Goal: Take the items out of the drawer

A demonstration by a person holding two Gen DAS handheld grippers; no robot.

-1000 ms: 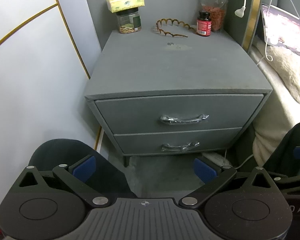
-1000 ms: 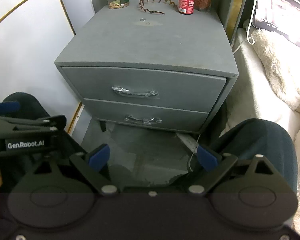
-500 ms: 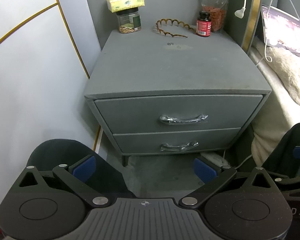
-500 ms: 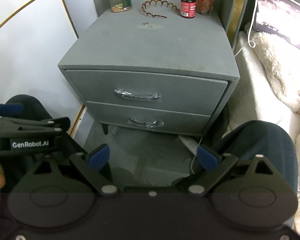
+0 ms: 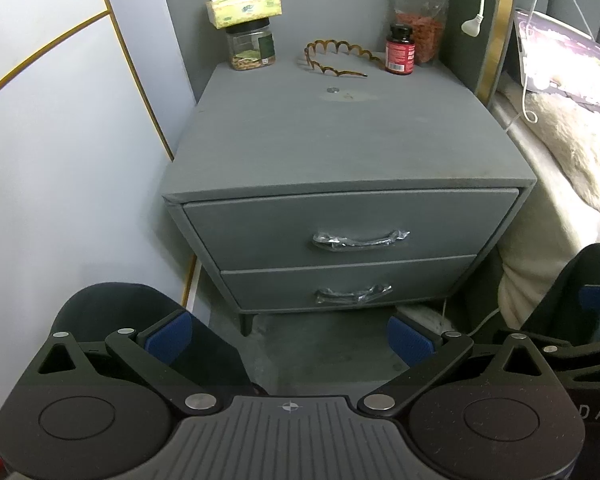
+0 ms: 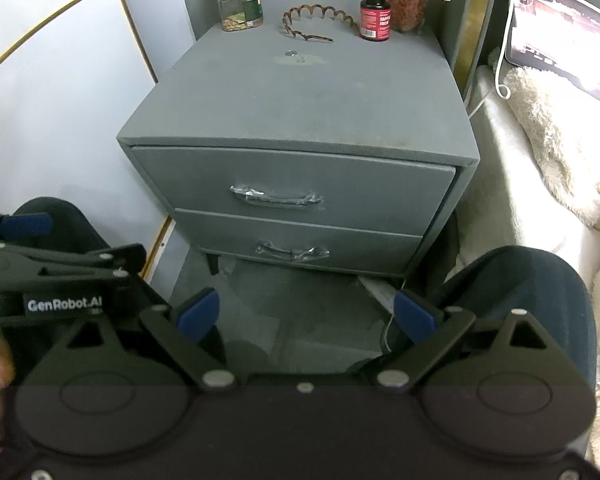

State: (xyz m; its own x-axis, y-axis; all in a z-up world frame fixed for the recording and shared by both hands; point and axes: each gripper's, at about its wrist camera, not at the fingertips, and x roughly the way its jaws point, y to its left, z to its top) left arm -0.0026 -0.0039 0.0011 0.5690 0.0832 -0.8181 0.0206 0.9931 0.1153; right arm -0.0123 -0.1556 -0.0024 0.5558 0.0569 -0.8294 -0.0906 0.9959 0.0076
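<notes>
Both drawers shut: top drawer [image 5: 352, 228], bottom drawer [image 5: 348, 284] | left claw [image 5: 288, 338] spread | right claw [image 6: 306, 316] spread, floor ahead open

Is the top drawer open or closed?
Closed. The top drawer sits flush in the nightstand, with no gap showing inside.

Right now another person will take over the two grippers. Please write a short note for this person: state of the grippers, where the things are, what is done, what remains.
Left gripper: open, holds nothing, in front of the nightstand.
Right gripper: open, holds nothing, also short of it.
Top drawer and bottom drawer: both shut; handles wrapped in plastic film. What is inside cannot be seen.
Done: nothing; no handle touched.
Left: pull a drawer open, take the items out.
</notes>
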